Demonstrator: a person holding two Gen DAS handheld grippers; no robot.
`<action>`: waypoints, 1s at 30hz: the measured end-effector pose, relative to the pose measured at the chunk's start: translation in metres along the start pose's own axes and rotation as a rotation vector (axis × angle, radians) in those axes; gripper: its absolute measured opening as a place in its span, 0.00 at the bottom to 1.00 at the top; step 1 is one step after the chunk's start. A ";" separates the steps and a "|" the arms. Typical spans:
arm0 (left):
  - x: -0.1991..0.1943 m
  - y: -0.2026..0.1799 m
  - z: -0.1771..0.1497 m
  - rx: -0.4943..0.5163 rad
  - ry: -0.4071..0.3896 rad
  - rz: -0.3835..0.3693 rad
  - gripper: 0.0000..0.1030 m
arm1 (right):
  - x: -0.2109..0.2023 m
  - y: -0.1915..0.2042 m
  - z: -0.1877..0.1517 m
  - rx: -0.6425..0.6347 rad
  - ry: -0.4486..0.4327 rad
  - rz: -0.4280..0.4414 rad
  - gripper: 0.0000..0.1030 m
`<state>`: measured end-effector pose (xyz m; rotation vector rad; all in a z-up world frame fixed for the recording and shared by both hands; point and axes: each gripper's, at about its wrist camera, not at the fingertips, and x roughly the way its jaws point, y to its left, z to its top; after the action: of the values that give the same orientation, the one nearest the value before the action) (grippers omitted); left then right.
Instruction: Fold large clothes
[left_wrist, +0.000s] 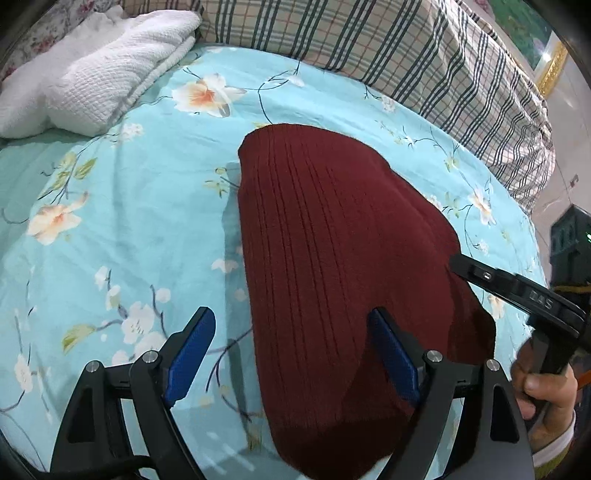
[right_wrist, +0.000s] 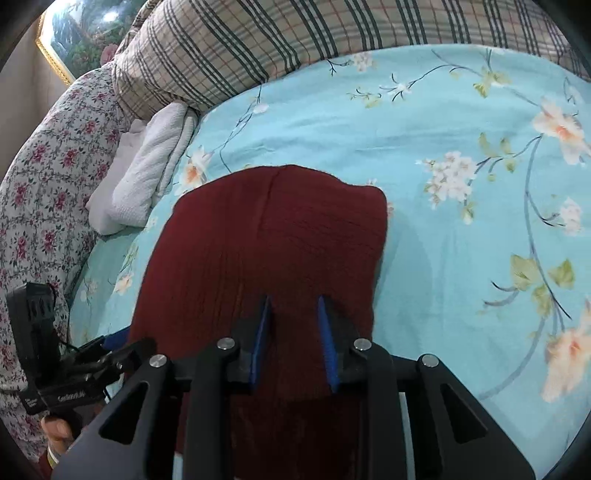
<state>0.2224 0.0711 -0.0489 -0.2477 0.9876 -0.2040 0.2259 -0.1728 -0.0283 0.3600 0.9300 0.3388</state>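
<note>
Apparently mid-fold: maroon sweater (left_wrist: 332, 258) flat mid-bed (left_wrist: 147, 206). Left tongs (left_wrist: 295, 354) apart, straddling near hem. Right tongs (right_wrist: 294, 343) part-closed over fabric; grip unclear.

home bedroom | bedsheet (left_wrist: 147, 206) – plaid pillow (left_wrist: 406, 51) – framed picture (right_wrist: 74, 37)

Even, soft indoor light is cast over the turquoise floral bedsheet (left_wrist: 155, 206); faint shadows are seen beside the dark red ribbed knit garment (left_wrist: 332, 258). Edges are strongly bowed and vignetted (fisheye), and slight blur is noticed in the right wrist view.
</note>
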 end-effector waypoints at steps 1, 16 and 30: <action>-0.004 -0.001 -0.002 0.000 0.002 -0.001 0.84 | -0.007 0.003 -0.005 -0.008 -0.003 0.004 0.27; -0.066 -0.023 -0.095 0.191 -0.002 0.075 0.83 | -0.086 0.015 -0.111 -0.061 -0.026 -0.037 0.61; -0.100 -0.026 -0.156 0.275 0.009 0.145 0.83 | -0.117 0.026 -0.165 -0.158 0.018 -0.088 0.76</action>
<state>0.0357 0.0566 -0.0442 0.0763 0.9704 -0.2061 0.0219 -0.1750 -0.0234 0.1715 0.9269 0.3327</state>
